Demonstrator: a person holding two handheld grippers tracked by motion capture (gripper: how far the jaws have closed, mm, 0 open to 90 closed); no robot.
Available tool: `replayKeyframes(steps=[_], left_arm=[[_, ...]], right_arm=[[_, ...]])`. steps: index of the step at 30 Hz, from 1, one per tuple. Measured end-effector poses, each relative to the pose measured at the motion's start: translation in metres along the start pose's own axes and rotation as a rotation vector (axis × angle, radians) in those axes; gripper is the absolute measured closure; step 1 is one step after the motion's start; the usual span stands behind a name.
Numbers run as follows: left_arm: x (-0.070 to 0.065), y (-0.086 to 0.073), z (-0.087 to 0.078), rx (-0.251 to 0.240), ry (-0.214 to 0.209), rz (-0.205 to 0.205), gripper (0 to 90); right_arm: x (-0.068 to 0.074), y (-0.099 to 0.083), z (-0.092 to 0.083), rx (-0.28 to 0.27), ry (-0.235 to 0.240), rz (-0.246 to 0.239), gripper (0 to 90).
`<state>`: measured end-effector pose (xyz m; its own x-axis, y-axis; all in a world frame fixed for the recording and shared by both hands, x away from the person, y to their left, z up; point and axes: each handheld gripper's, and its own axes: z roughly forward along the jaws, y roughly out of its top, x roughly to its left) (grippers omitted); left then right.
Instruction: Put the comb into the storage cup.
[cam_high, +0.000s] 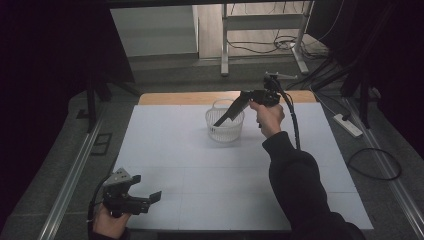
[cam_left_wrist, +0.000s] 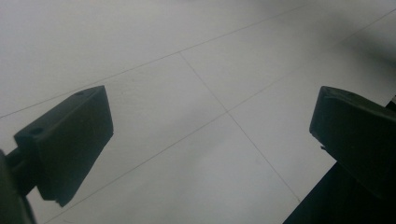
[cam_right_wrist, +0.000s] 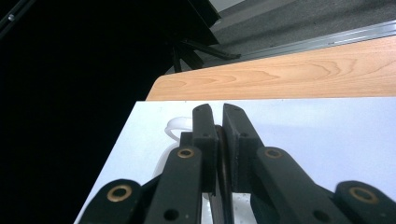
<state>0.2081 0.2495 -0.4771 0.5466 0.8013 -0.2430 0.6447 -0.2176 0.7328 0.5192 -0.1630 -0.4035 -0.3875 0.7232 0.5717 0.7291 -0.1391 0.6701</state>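
Observation:
A white plastic basket (cam_high: 225, 129) with a handle stands toward the back of the white table sheet (cam_high: 200, 165). My right gripper (cam_high: 218, 123) slants down from the right, its tips inside the basket's rim. In the right gripper view its jaws (cam_right_wrist: 218, 112) stand almost together on a thin dark edge (cam_right_wrist: 223, 158); what that is I cannot tell. The basket's handle (cam_right_wrist: 175, 126) peeks out to their left. My left gripper (cam_high: 146, 188) rests at the near left corner, open. In the left gripper view it (cam_left_wrist: 210, 107) has just bare sheet between its pads.
A wooden table edge (cam_high: 195, 97) runs behind the sheet. Dark curtains flank both sides. A metal rail (cam_high: 70, 175) lies on the left floor. On the right floor are a power strip (cam_high: 347, 125) and cables (cam_high: 375, 165). A frame's legs (cam_high: 225, 45) stand behind the table.

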Motion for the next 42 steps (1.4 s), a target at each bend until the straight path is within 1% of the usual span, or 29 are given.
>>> replayKeyframes(steps=[4,6,11,14,19,21,24,28,33,42], left_arm=[[0.000,0.000,0.000,0.000,0.000,-0.002,0.0],[0.000,0.000,0.000,0.001,0.000,-0.001,0.0],[0.000,0.000,0.000,0.003,0.000,-0.003,0.1],[0.000,0.000,0.001,0.004,-0.001,-0.005,0.2],[0.001,0.000,0.001,0.004,-0.002,-0.007,0.3],[0.001,0.000,0.001,0.004,-0.005,-0.007,0.4],[0.001,0.000,0.000,-0.001,-0.011,-0.011,0.5],[0.001,0.000,0.000,0.000,-0.012,-0.011,0.5],[0.002,0.000,0.000,0.000,-0.012,-0.013,0.5],[0.002,0.000,0.000,0.001,-0.012,-0.014,0.6]], right_arm=[[-0.003,-0.001,0.000,0.003,-0.010,-0.015,83.9],[-0.004,-0.001,0.000,0.003,-0.023,-0.024,83.8],[-0.009,-0.002,-0.001,0.011,-0.030,-0.044,82.9],[-0.012,-0.002,-0.002,0.021,-0.028,-0.046,82.4],[-0.015,-0.003,-0.002,0.033,-0.064,-0.076,80.6],[-0.015,-0.003,-0.002,0.036,-0.069,-0.082,80.0],[-0.015,-0.003,-0.002,0.042,-0.096,-0.112,78.1],[-0.015,-0.005,-0.001,0.054,-0.128,-0.141,76.0],[-0.020,-0.007,-0.001,0.059,-0.145,-0.145,73.8],[-0.022,-0.011,0.002,0.065,-0.183,-0.173,63.8]])
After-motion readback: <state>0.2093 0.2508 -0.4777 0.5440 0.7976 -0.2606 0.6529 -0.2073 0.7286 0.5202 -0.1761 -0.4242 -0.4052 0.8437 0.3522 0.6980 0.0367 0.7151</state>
